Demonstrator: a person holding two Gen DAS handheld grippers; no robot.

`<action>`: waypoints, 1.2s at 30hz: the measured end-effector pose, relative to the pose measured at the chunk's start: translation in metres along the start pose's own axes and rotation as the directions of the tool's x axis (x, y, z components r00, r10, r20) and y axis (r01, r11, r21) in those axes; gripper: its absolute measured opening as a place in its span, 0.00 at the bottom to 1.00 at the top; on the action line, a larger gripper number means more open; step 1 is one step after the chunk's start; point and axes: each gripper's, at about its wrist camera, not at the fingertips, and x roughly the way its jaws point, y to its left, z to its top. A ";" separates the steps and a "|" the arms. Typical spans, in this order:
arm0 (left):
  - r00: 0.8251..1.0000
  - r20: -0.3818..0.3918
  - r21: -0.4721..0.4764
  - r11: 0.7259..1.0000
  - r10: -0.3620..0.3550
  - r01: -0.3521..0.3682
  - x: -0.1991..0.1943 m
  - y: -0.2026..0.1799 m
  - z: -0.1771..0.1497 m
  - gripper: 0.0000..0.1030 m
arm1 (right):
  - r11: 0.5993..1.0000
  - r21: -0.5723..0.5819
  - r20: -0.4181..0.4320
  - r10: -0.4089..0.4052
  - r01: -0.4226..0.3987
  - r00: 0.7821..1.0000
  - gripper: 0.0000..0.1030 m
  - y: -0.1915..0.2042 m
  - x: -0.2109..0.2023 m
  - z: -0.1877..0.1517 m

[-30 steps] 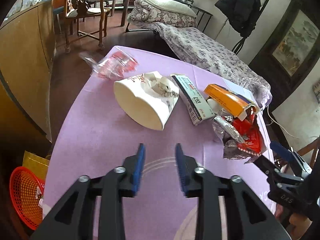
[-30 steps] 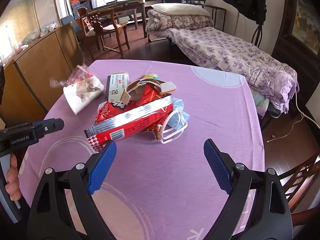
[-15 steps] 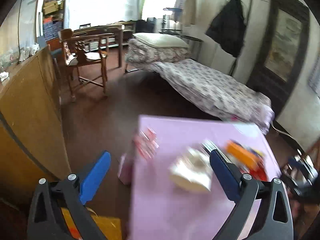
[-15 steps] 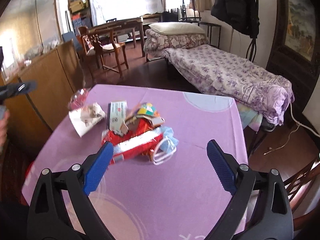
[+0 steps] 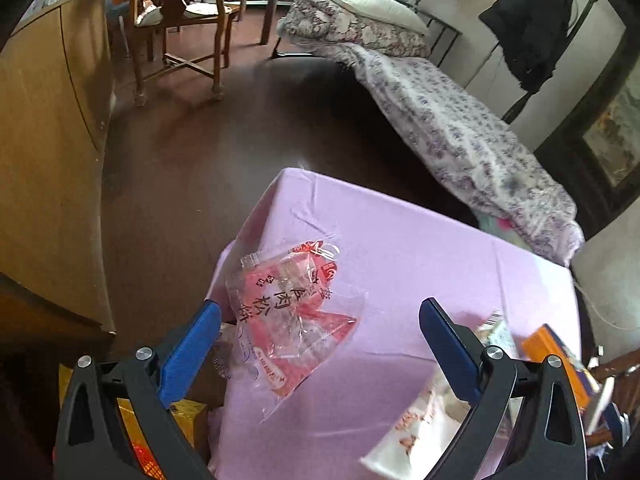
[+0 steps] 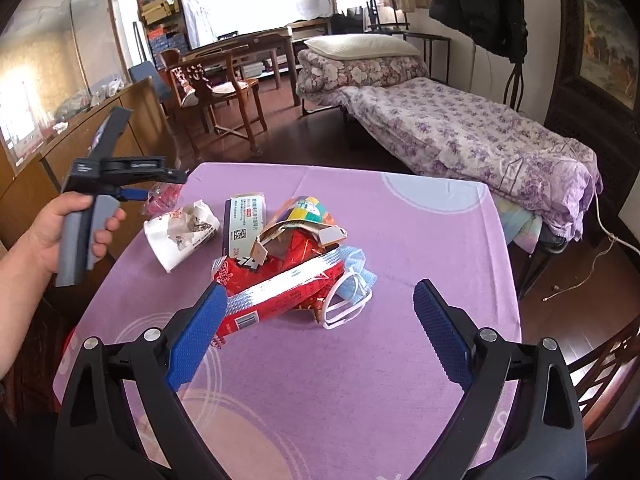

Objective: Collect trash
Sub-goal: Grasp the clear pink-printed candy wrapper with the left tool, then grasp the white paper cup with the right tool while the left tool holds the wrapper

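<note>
My left gripper [image 5: 320, 320] is open wide, held just above a clear and pink plastic wrapper [image 5: 292, 312] at the left edge of the purple table [image 5: 400, 240]. It also shows in the right wrist view [image 6: 132, 190] over that wrapper [image 6: 164, 196]. My right gripper [image 6: 316, 320] is open and empty, low over the table in front of a trash pile: a red snack bag [image 6: 280, 288], a crushed paper cup [image 6: 180, 236], a white box [image 6: 244, 224], a torn colourful carton [image 6: 304, 220] and a blue face mask [image 6: 352, 280].
A red basket [image 5: 144, 452] and a yellow box [image 5: 188, 412] sit on the floor left of the table. A wooden cabinet [image 6: 80, 140] runs along the left, a chair [image 6: 216, 92] and a bed [image 6: 460, 136] stand behind. Another chair [image 6: 608, 368] is at the right.
My left gripper opened from nearly shut to wide. It swung up and left, then came down over the pink wrapper. The right gripper stayed open and shifted slightly.
</note>
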 end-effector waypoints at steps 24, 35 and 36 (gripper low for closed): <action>0.997 0.071 0.152 0.988 -0.034 0.023 -0.100 -0.038 -0.084 0.24 | 0.997 -0.070 0.068 0.043 -0.038 0.997 0.88 0.043 -0.027 0.003; 0.999 0.051 0.159 0.987 0.013 -0.021 -0.127 0.005 -0.139 0.24 | 0.956 -0.286 0.008 0.072 -0.067 0.997 0.88 0.138 -0.012 0.023; 0.998 0.051 0.154 0.988 0.019 -0.027 -0.128 0.011 -0.142 0.23 | 0.948 -0.312 0.004 0.067 -0.062 0.998 0.88 0.150 -0.007 0.026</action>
